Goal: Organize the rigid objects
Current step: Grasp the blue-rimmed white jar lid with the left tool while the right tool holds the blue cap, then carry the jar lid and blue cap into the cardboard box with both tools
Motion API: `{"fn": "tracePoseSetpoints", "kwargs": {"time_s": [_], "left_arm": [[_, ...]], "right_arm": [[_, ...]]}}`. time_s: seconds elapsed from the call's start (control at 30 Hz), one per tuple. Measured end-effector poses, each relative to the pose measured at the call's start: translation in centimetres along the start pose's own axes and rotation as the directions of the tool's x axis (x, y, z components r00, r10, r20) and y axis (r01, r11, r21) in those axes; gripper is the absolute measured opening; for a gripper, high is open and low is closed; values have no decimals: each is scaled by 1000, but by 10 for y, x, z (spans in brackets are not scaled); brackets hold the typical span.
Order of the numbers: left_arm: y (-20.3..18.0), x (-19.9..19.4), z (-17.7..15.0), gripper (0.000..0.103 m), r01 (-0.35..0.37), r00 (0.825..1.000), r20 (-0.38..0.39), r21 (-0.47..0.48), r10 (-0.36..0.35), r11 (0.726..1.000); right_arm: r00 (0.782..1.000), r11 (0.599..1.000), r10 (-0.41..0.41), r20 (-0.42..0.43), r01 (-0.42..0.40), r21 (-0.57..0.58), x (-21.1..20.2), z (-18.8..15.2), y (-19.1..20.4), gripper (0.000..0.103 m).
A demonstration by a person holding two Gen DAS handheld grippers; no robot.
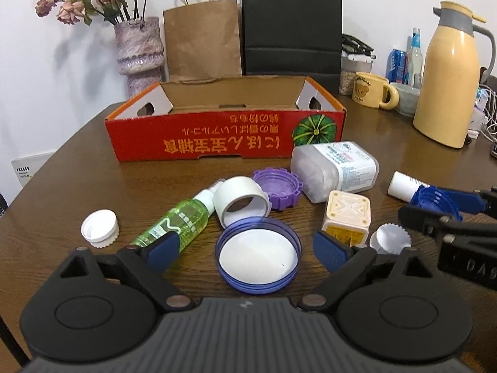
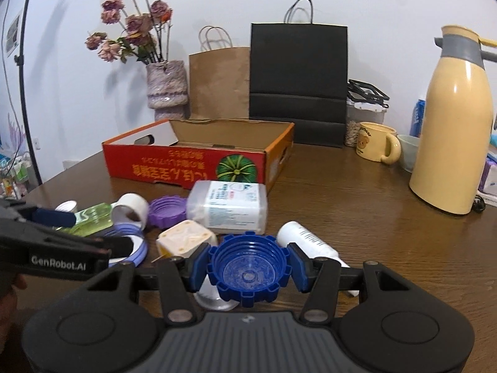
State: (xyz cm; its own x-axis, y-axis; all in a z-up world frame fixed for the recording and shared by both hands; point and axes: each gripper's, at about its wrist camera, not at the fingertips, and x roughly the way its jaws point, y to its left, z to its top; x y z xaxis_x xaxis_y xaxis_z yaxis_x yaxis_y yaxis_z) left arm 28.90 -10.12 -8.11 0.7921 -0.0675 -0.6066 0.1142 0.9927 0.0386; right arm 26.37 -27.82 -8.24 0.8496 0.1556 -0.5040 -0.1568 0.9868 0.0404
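Observation:
My left gripper [image 1: 247,253] is open, its pads on either side of a wide blue-rimmed lid [image 1: 258,255] on the table. My right gripper [image 2: 248,264] is shut on a dark blue ridged cap [image 2: 248,272]; it also shows in the left wrist view [image 1: 435,203]. An open red cardboard box [image 1: 223,135] stands behind the clutter. Nearby lie a green spray bottle [image 1: 180,222], a white tape roll [image 1: 240,200], a purple cap [image 1: 278,188], a clear rectangular jar [image 1: 335,166], a cream cube container [image 1: 346,214] and a white tube [image 2: 307,239].
A small white cap [image 1: 100,228] lies at left, a scalloped white cap [image 1: 391,237] at right. A yellow thermos [image 1: 450,74], bear mug [image 1: 372,90], bowl, bottles, two paper bags [image 1: 292,28] and a flower vase [image 1: 139,52] line the back.

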Motion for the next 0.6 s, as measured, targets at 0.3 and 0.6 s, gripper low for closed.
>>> {"fn": "tracePoseSetpoints", "kwargs": {"time_s": [0.3,0.6], "left_arm": [[-5,16,-2,79,7,999,-50,-6,-7,1000],[-8,24,-2,68,19,998,-64,-15,-20,1000]], "right_arm": [[1000,1000,14,-2,-14,21,6,-4,-6,52],[1000,999,27,-5,-27,36,10,-6,-7,52]]}}
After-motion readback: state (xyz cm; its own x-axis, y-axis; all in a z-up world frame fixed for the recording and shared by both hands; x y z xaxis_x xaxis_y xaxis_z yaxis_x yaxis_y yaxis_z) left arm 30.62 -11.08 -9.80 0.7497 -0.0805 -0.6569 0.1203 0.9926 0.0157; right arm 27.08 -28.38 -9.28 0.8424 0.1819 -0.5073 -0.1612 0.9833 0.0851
